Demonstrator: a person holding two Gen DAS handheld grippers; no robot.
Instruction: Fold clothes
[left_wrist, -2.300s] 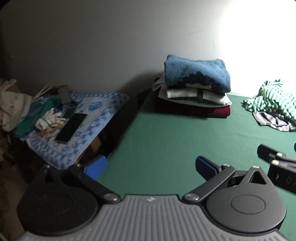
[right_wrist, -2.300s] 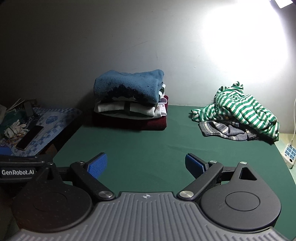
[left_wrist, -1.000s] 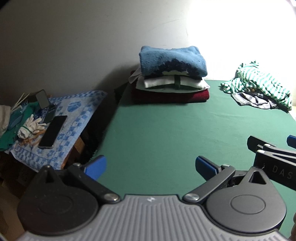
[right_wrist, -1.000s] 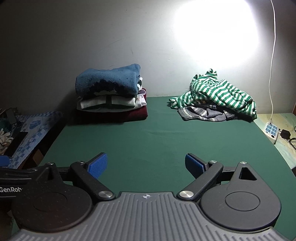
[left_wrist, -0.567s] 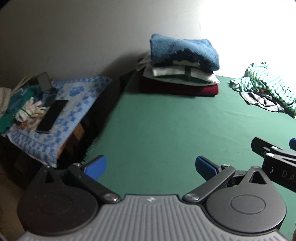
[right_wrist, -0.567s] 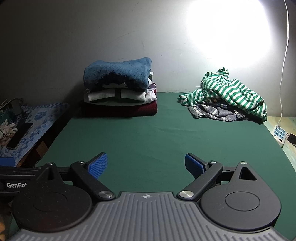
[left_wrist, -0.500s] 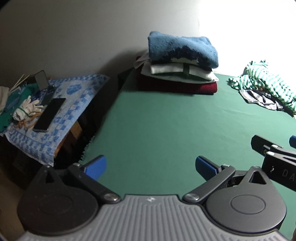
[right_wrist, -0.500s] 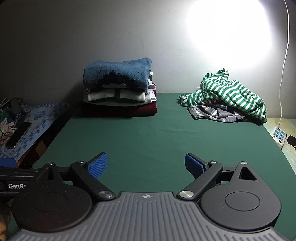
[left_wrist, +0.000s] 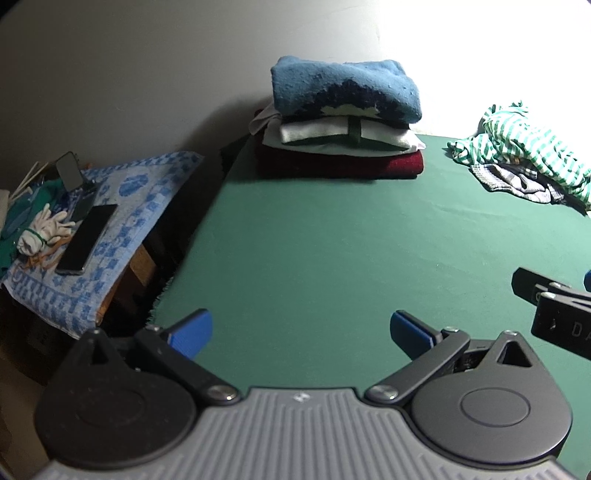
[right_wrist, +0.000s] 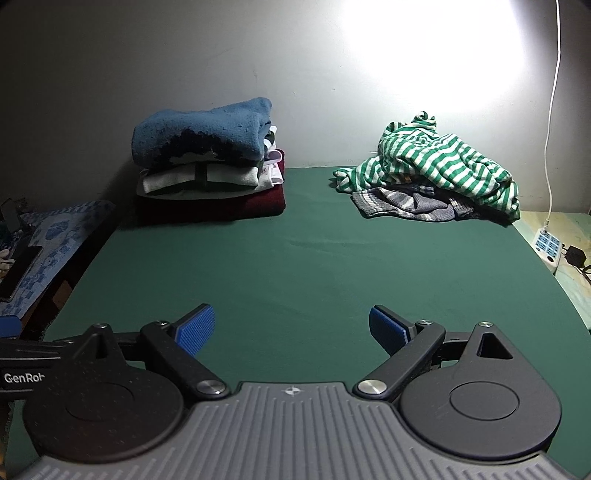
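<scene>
Nothing has moved — left hand-held gripper and right hand-held gripper gape wide, empty.

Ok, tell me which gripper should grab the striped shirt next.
Right, probably. The right gripper is open and faces the striped shirt across bare green table. The left gripper, also open, sits nearer the table's left edge, and in its view the shirt lies far right.

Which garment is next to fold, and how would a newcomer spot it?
Start at the green table and look to its far right corner, opposite the neat folded stack at far left. There a crumpled green-and-white striped shirt lies heaped on a grey checked garment; it alone has bold stripes.
</scene>
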